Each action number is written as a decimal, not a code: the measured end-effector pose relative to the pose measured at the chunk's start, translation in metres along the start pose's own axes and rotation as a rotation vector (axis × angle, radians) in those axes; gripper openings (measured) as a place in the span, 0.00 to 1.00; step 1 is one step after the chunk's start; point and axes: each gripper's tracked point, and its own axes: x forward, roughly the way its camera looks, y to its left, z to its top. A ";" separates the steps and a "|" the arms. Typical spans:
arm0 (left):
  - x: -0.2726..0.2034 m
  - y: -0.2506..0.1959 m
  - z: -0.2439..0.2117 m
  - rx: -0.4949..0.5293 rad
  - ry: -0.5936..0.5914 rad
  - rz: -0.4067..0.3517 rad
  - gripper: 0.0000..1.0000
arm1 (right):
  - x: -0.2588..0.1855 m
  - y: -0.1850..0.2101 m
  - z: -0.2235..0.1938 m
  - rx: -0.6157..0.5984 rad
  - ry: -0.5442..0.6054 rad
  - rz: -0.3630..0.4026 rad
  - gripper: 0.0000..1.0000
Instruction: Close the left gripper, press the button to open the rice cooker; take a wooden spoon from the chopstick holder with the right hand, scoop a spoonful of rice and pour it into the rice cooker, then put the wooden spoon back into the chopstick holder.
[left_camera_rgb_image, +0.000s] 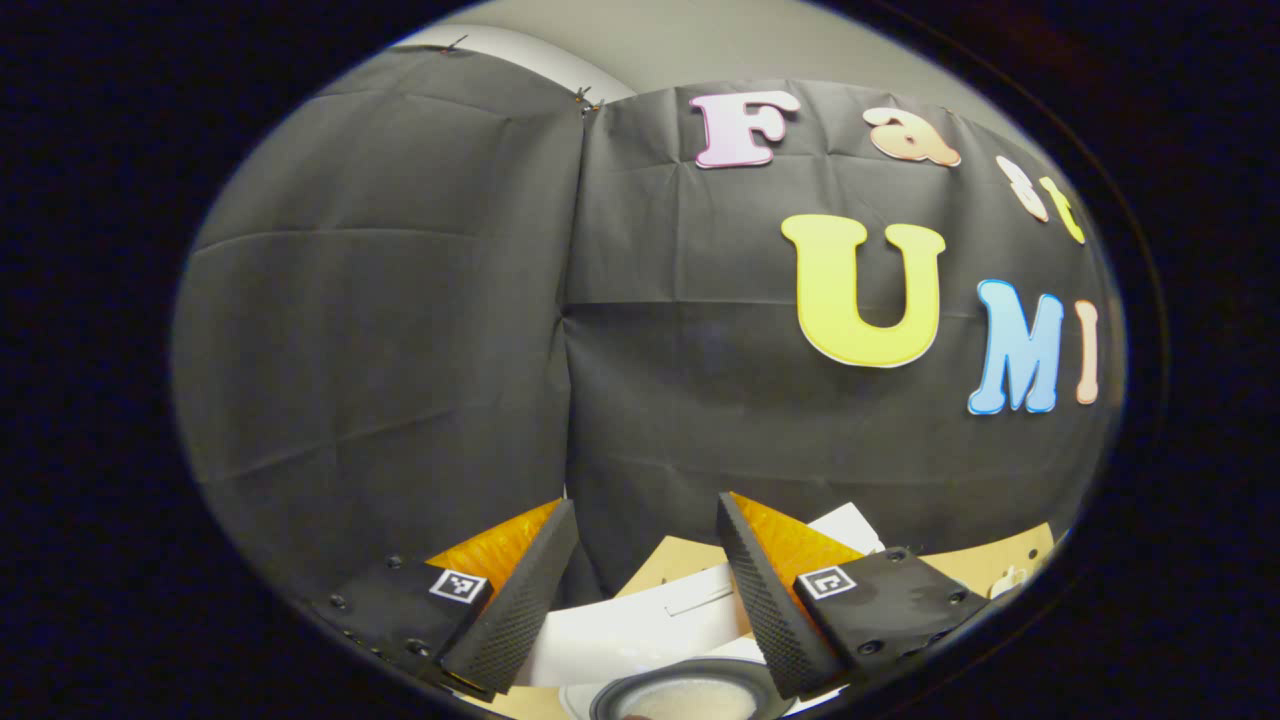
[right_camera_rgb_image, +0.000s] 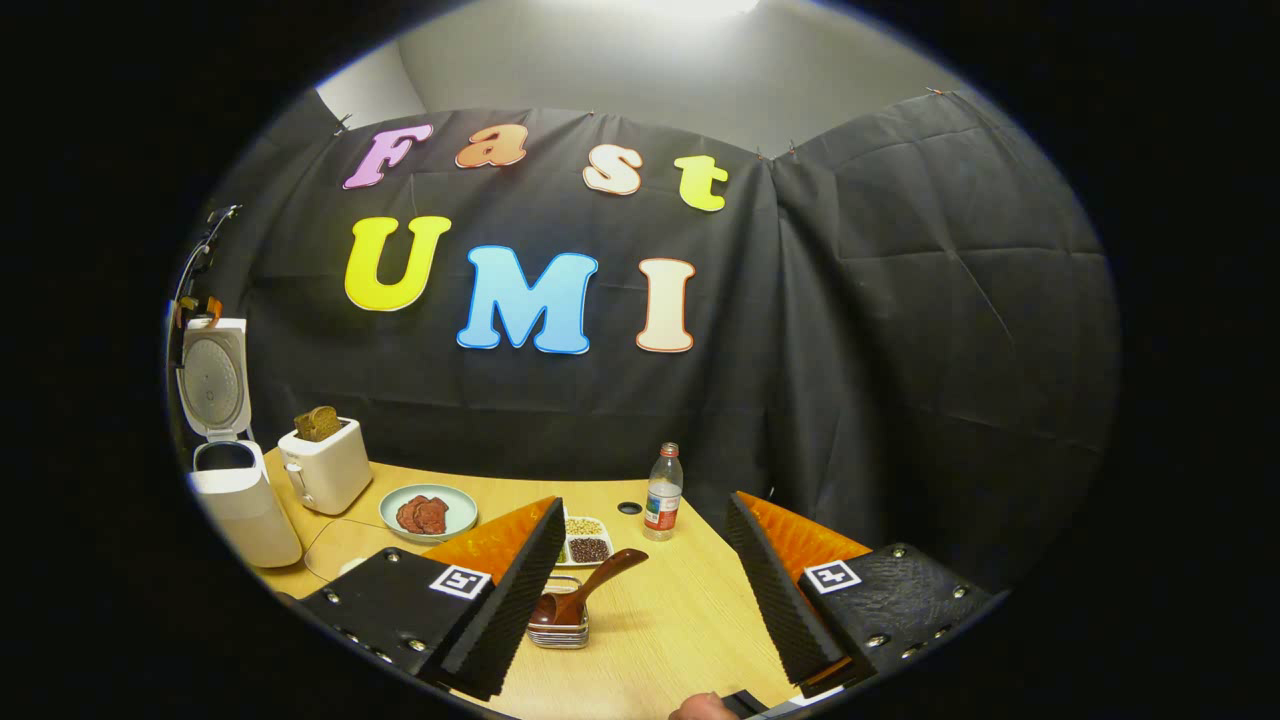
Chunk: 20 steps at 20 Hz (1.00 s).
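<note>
Rice cooker (right_camera_rgb_image: 232, 470): stood at the table's (right_camera_rgb_image: 680, 620) far left edge, lid already swung up, so the pot is exposed for pouring.
Wooden spoon (right_camera_rgb_image: 578, 592): laid bowl-down in the chopstick holder (right_camera_rgb_image: 560, 632) near the table's front edge, handle angled up where it can be gripped.
Right tool (right_camera_rgb_image: 640, 590): held apart and empty, hovering near the spoon, apparently for the pick-up.
Left tool (left_camera_rgb_image: 640, 600): held apart, nothing clamped, above a dark bowl (left_camera_rgb_image: 685, 690) of what seems to be rice.
</note>
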 end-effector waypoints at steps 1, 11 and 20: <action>-0.004 -0.002 -0.002 0.002 0.001 -0.005 0.96 | 0.004 0.002 0.002 0.002 -0.002 0.013 0.98; -0.063 -0.036 -0.040 -0.005 0.004 -0.031 0.97 | 0.021 0.019 0.007 -0.014 -0.016 0.117 0.98; -0.109 -0.062 -0.116 -0.023 0.064 -0.075 0.98 | 0.028 0.026 -0.002 -0.020 0.006 0.160 0.98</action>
